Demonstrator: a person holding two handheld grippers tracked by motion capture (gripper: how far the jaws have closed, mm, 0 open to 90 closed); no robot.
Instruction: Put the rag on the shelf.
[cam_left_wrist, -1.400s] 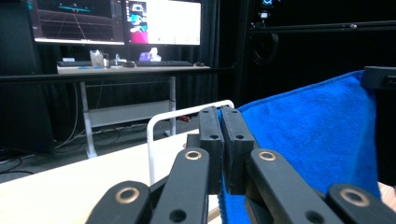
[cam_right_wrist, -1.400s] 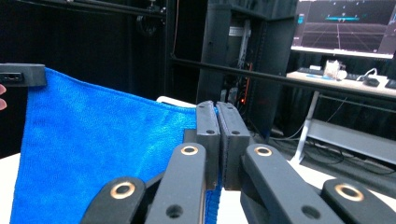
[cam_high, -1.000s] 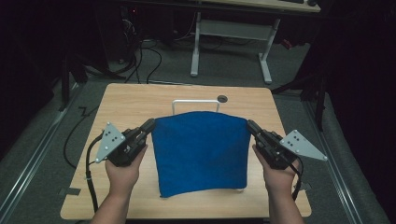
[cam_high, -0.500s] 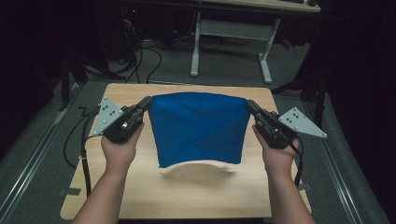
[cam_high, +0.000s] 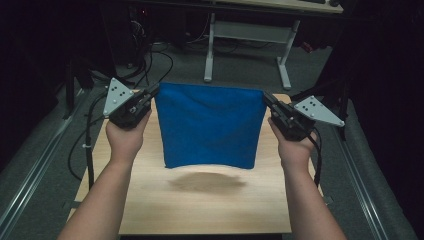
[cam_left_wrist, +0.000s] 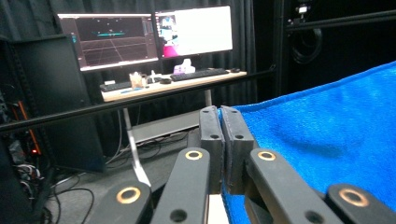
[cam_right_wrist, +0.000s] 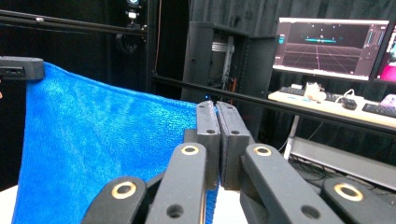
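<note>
**A:** From the high view, you have the blue towel (cam_high: 210, 125) hanging clear of the wooden table (cam_high: 200, 205), stretched between your two hands. Your left gripper (cam_high: 152, 95) holds its top left corner and your right gripper (cam_high: 267, 100) its top right corner. The lower edge floats above the tabletop, with its shadow beneath.

**B:** What could go wrong for me here?

**A:** I judge the grip is thin at both corners. If you pull your hands further apart, a corner could slide out and the towel would swing down from the other side. If you tilt one hand lower, the top edge will sag and the cloth will bunch.

**B:** And in the left gripper view?

**A:** Your left gripper (cam_left_wrist: 223, 135) has its jaws pressed together, pinching the blue towel (cam_left_wrist: 327, 135). The cloth comes out on the right of the jaws and spreads away from them as a taut sheet; only its very edge sits between the pads, near the tips. Behind, there is a desk with monitors (cam_left_wrist: 149, 35).

**B:** The right gripper view?

**A:** The same, mirrored. Your right gripper (cam_right_wrist: 215, 140) is clamped on the blue towel (cam_right_wrist: 93, 154), which runs off to the left of the jaws. At the far upper corner you can see the tip of the left gripper (cam_right_wrist: 21, 67) on the cloth. Again the hold looks to be on the edge only, so keep the tension even.
</note>
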